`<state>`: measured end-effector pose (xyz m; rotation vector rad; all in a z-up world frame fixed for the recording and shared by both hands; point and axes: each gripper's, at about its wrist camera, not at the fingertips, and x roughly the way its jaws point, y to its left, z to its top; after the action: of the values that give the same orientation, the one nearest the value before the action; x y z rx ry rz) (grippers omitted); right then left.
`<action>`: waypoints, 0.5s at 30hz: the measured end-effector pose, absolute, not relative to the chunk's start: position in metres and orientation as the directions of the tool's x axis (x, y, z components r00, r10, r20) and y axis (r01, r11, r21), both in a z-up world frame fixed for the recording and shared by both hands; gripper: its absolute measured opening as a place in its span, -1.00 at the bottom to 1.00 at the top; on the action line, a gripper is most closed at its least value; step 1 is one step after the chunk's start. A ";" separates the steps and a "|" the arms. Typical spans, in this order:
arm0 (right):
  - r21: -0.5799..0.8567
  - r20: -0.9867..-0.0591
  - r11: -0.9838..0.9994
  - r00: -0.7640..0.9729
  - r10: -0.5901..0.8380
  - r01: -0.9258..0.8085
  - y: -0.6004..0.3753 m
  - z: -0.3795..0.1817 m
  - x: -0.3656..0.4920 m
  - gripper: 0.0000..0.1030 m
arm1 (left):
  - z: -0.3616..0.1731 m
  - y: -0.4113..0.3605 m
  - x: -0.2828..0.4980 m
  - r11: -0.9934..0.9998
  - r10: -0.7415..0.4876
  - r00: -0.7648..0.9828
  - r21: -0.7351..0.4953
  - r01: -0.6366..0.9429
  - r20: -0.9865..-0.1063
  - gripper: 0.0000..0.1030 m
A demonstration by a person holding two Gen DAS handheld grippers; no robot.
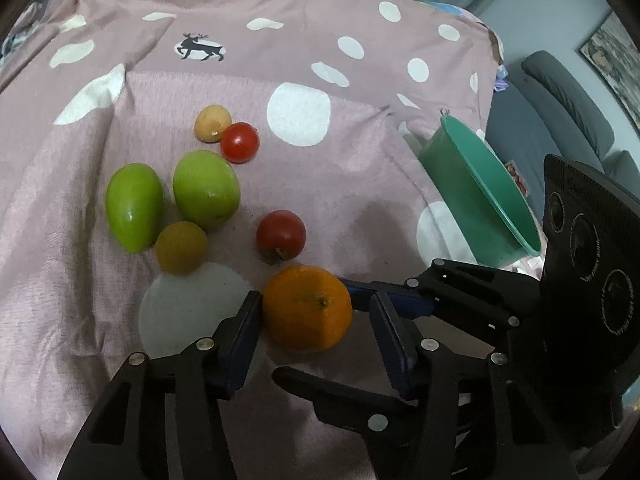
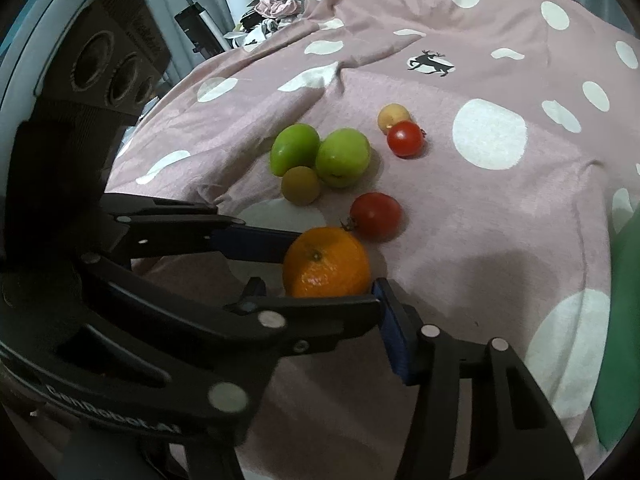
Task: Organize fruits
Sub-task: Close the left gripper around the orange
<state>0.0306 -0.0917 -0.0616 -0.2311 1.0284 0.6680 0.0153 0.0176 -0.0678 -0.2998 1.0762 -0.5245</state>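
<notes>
A round orange citrus fruit (image 1: pixel 307 307) lies on the pink white-dotted bedspread (image 1: pixel 360 168), nearest of the fruits, touching the darker red tomato (image 1: pixel 281 236). Both the left gripper (image 1: pixel 316 312) and the right gripper (image 2: pixel 328 276) have their blue-padded jaws around it; the left one's left pad touches the peel while its right pad stands just clear, and whether the right gripper's pads press I cannot tell. A green plastic bowl (image 1: pixel 480 188) sits tilted to the right, well apart.

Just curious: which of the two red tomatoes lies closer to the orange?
The darker tomato with its stem showing, just beside the orange; the brighter one sits farther back.
</notes>
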 end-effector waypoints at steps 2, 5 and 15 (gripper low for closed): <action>0.107 -0.855 0.784 0.346 0.386 -0.611 -0.089 -0.062 0.033 -0.08 | -0.068 0.019 0.017 0.838 -0.545 0.370 -0.483 0.254 -0.752 -0.03; 0.088 -0.857 0.783 0.355 0.375 -0.615 -0.088 -0.064 0.035 -0.14 | -0.069 0.022 0.018 0.836 -0.549 0.370 -0.489 0.251 -0.749 -0.06; 0.093 -0.843 0.787 0.373 0.389 -0.610 -0.094 -0.060 0.026 -0.15 | -0.063 0.018 0.009 0.838 -0.544 0.371 -0.472 0.272 -0.752 -0.07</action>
<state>0.0265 -0.0940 -0.0602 -0.2504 1.0011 0.6482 0.0094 0.0176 -0.0629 -0.2890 1.0706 -0.5327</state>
